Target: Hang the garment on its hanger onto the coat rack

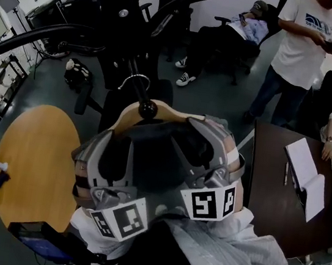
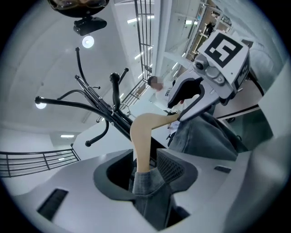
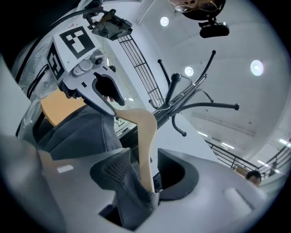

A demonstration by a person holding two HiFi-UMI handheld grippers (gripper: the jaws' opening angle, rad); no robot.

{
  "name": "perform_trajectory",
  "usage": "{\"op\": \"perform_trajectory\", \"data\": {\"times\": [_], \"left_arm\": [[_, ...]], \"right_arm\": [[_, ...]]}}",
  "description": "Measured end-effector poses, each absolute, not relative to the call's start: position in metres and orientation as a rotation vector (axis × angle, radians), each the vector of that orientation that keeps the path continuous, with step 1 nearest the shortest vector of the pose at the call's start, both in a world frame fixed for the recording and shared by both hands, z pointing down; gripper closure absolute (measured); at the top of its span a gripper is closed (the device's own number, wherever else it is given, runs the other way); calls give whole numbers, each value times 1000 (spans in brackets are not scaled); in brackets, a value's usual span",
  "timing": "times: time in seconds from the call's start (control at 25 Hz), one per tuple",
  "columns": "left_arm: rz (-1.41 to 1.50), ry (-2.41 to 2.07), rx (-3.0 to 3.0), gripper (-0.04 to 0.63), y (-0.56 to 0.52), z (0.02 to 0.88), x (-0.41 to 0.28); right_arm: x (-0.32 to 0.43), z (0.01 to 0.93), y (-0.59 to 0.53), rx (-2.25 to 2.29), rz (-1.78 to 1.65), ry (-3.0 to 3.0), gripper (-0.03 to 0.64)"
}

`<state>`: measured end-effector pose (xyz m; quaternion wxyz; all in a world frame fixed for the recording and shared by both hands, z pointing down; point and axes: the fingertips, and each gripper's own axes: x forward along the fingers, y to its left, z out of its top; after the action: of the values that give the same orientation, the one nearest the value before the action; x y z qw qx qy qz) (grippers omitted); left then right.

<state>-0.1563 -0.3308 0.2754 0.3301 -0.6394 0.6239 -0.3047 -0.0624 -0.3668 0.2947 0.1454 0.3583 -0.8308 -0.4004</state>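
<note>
The wooden hanger (image 2: 144,136), with the grey garment (image 2: 204,134) draped on it, is seen raised close to the coat rack (image 2: 97,102), whose black arms are spread at 10 o'clock of the hanger in the left gripper view. In the head view the hanger's metal hook is found at 12 o'clock of the garment, just beside a ball-tipped rack arm. Whether the hook rests on the rack cannot be told.

One end of the hanger and a fold of fabric are flanked by the jaws of the left gripper (image 2: 143,172). These are spread wide, with a gap at 9 o'clock of the wood, so nothing is clamped. The other end stands between the parted jaws of the right gripper (image 3: 148,174), with a gap at 3 o'clock, and the grasp is released there too. Both grippers are tilted up toward the ceiling lights and held side by side, the left at 7 o'clock and the right at 5 o'clock of the garment in the head view.

A round wooden table (image 1: 32,158) is seen at 9 o'clock, a dark table (image 1: 271,175) bearing an open notebook (image 1: 305,174) at 3 o'clock, and a standing person (image 1: 302,50) at 1 o'clock.
</note>
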Motion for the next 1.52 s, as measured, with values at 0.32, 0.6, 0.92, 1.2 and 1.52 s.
{"op": "perform_trajectory", "data": {"times": [0.32,0.6,0.92,1.2,1.52], "left_arm": [[-631,1565,-1940,453,-325,283,-98],[-343,1419,-2270,493,-336,281,-23],[-226,1345,-2527,586,-345,308,55],[-246,1255,-2534,589,-349,317,93],[-238,1251,-2543,590,-355,318,103]], "right_arm": [[-20,292,-350,1271,-1026,-2467,461],[42,295,-350,1515,-755,-2487,495],[105,316,-342,1727,-603,-2420,614],[139,333,-345,1791,-505,-2369,615],[156,336,-350,1804,-486,-2347,615]]}}
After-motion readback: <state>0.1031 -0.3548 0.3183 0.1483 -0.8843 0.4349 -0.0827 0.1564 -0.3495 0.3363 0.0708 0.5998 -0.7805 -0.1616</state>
